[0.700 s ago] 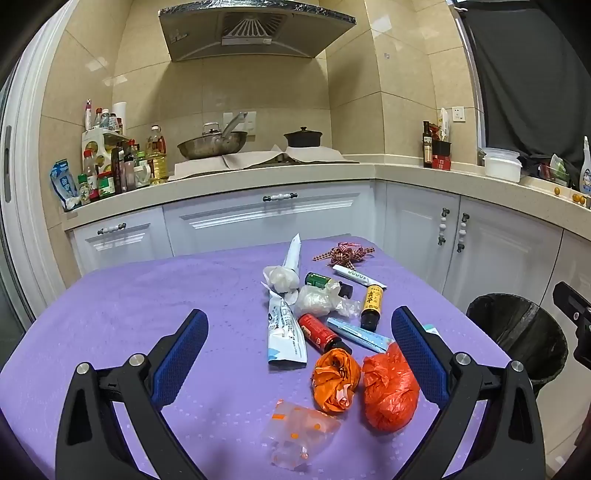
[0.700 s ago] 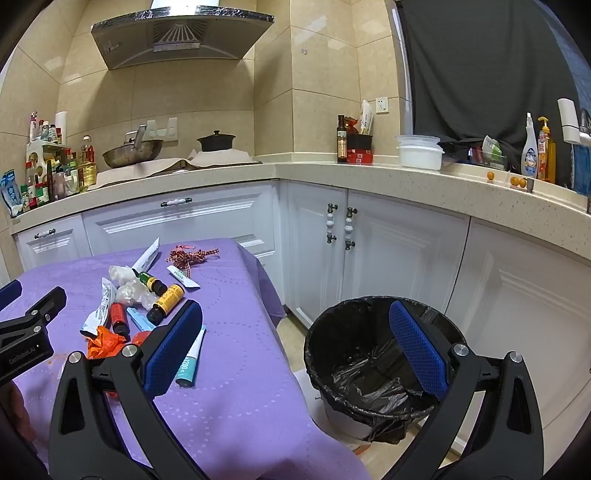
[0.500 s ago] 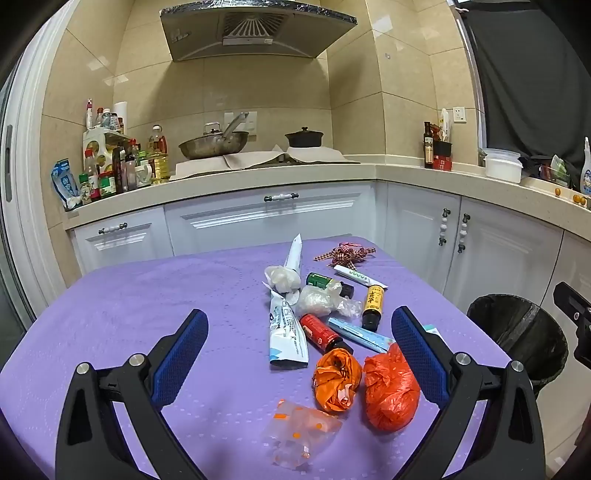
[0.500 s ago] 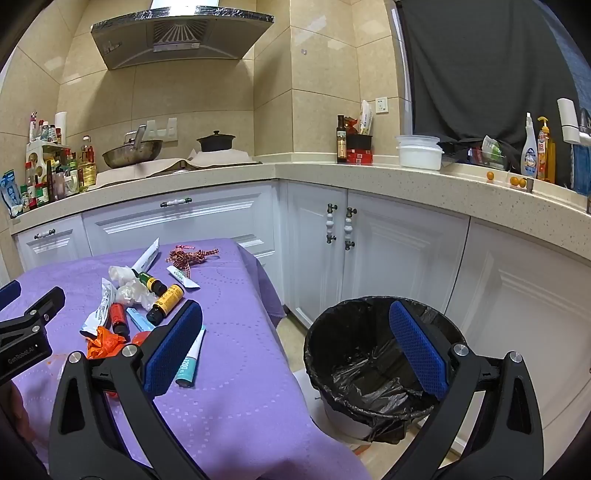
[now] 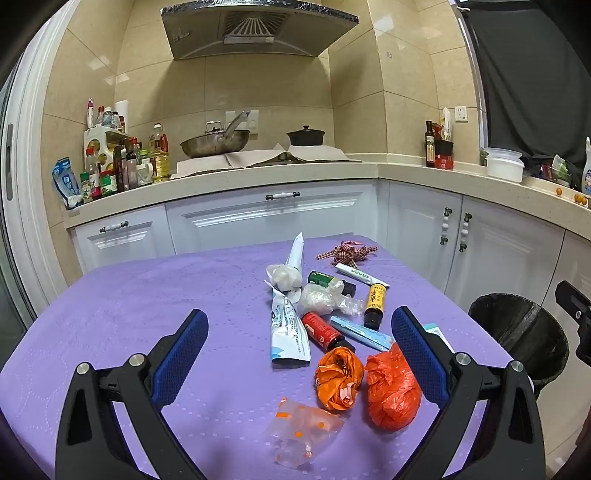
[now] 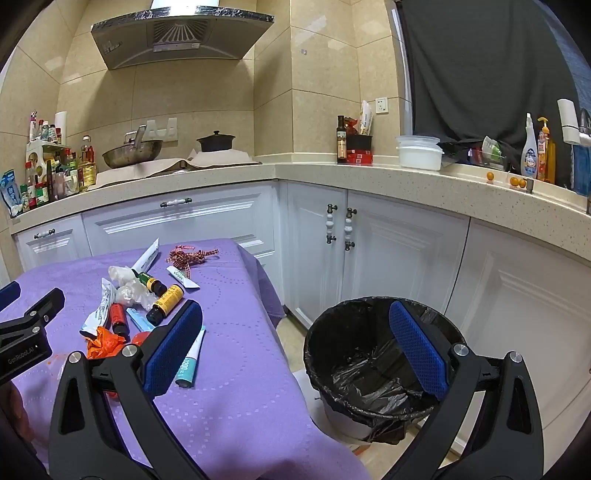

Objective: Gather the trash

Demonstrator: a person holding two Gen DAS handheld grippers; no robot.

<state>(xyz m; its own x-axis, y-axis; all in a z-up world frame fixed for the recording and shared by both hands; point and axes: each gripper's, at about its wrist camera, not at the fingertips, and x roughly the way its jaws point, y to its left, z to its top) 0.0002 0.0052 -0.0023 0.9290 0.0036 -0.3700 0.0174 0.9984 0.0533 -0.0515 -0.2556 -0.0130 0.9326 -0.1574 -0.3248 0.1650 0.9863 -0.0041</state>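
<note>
One purple-clothed table (image 5: 129,306) carries the trash, heaped toward its right edge. One black-lined bin (image 6: 369,354) stands on the floor just off that edge. The heap includes two orange bags (image 5: 391,391), four tubes (image 5: 288,332), three small bottles (image 5: 375,306), and one ribbon (image 5: 347,253) near the far right corner. Left gripper (image 5: 299,354) and right gripper (image 6: 295,347) both gape fully, holding nothing.

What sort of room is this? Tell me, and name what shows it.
A home kitchen: a range hood hangs over a wok on the stove, with white cabinets under a stone counter.
</note>
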